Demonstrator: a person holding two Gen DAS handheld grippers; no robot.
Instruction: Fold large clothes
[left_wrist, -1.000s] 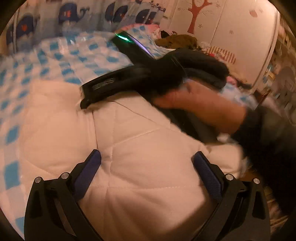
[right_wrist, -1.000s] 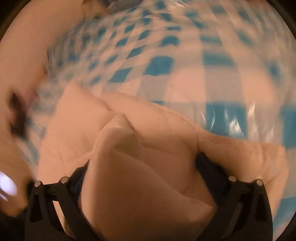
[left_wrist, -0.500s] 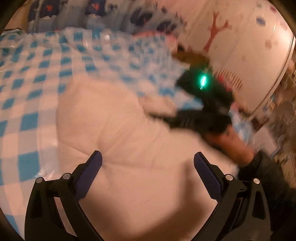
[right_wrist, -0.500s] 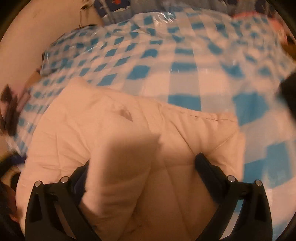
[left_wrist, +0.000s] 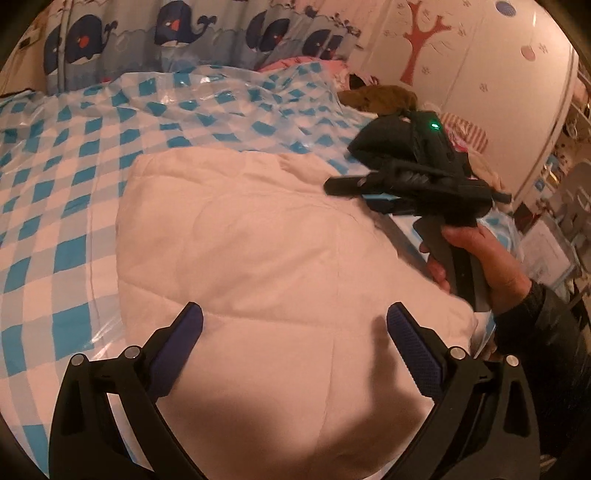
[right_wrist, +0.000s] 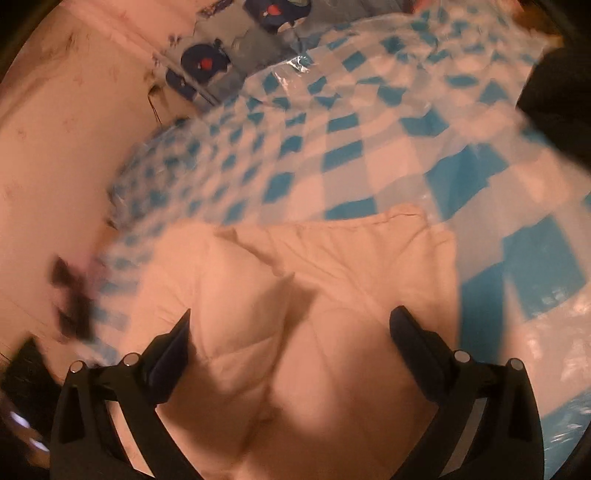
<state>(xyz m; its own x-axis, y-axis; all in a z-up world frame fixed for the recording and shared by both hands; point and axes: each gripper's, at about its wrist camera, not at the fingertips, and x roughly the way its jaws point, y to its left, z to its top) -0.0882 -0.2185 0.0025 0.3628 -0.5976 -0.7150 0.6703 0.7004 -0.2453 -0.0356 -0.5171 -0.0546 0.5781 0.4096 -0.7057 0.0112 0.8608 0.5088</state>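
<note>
Where a second ago the right gripper (left_wrist: 417, 184) lay across the middle of the padded white garment (left_wrist: 280, 258) with a fold of cloth bunched between its fingers, it has now let go and pulled back to the garment's right edge, held up in the person's hand (left_wrist: 476, 258). Its own view shows its jaws wide with nothing clamped, only a loose ridge of fabric (right_wrist: 258, 314) lying below them. The left gripper (left_wrist: 295, 332) hovers low over the near part of the garment, jaws wide and empty as before. The garment lies spread as a thick rectangular pad on the blue-checked bed cover (left_wrist: 74, 184). One fold looks just laid down; the next grasp is probably an edge for another fold.
</note>
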